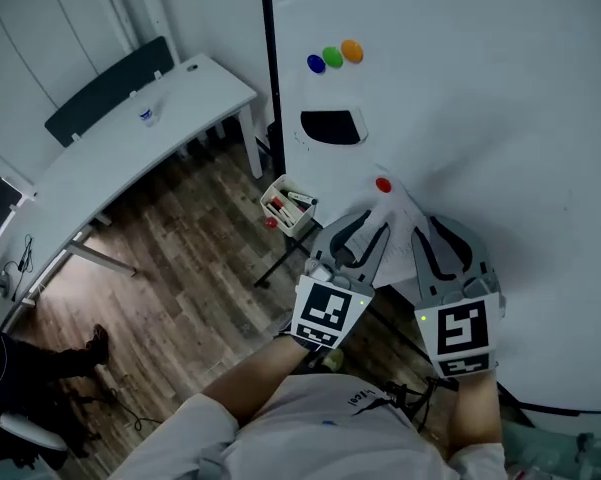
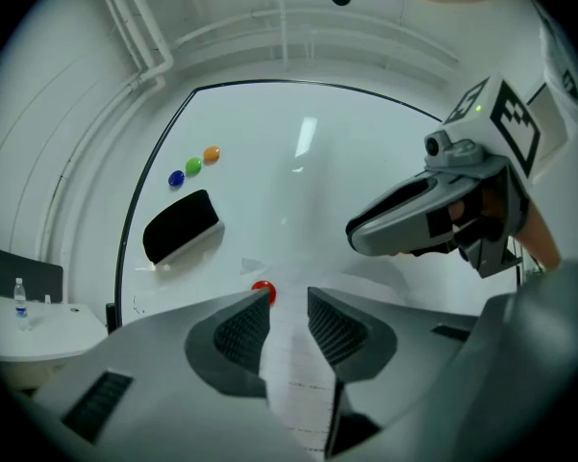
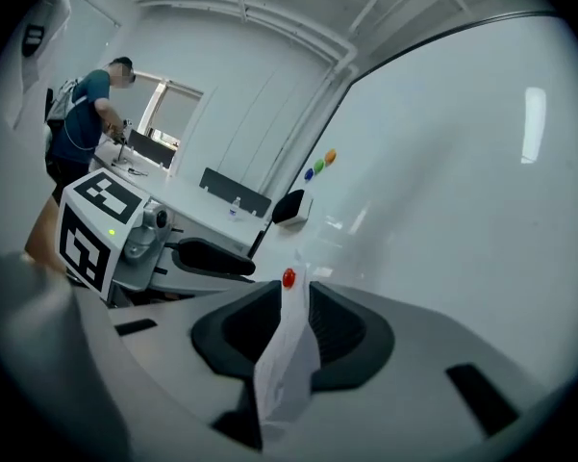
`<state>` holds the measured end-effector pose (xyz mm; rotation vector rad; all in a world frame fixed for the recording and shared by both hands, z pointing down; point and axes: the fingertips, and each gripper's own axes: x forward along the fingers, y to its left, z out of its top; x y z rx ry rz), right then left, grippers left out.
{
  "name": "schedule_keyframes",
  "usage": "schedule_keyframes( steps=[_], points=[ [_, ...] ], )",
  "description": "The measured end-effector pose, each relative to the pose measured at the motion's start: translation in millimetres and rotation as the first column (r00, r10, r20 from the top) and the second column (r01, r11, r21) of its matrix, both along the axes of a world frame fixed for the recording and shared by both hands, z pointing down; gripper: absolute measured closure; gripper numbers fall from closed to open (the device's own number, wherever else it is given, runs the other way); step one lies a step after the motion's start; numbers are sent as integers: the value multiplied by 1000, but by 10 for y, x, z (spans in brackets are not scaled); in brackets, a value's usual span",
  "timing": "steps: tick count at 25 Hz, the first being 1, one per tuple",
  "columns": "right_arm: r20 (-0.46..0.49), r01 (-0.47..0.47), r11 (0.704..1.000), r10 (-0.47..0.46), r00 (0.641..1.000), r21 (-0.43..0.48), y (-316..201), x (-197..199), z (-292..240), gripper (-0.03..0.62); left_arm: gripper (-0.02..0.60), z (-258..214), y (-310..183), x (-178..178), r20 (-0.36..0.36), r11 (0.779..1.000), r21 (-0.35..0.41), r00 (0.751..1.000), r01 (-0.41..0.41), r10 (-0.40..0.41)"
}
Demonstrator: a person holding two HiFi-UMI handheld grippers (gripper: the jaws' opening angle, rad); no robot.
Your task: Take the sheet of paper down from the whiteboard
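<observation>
Right gripper view: the right gripper [image 3: 293,295] pinches the paper [image 3: 284,373]; the left gripper [image 2: 289,301] sits loose around it; a hard tug might rip it at the red magnet [image 3: 288,278].

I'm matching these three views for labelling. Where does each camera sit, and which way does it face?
Head view: on the person's head, looking steeply down the whiteboard to the floor; shows left gripper, right gripper, shirt.
Left gripper view: on the left gripper, facing the whiteboard; its parted jaws flank the sheet of paper; right gripper at right.
Right gripper view: on the right gripper, looking along the whiteboard; its jaws pinch the sheet of paper; left gripper at left.
Shared: all three show the red magnet and sheet of paper.
</observation>
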<state>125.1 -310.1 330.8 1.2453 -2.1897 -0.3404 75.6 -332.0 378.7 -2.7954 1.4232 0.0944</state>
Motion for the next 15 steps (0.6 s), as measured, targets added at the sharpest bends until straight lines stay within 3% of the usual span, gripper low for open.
schedule_keyframes(
  steps=[3,9,15],
  points=[
    [-73,-47,999,45,996,-17,-148,3,57,505,439,30,-207,34,12,1000,10,1000,-9,8],
    [-158,-117,991,104,982,-71,-311,-31,275,493,436,45,-493,88,35,999,47,999,-22,21],
    [-248,-187,981,169,954,-54,-436,-2,331,493,436,112,-632,155,35,998,52,999,-33,31]
  ],
)
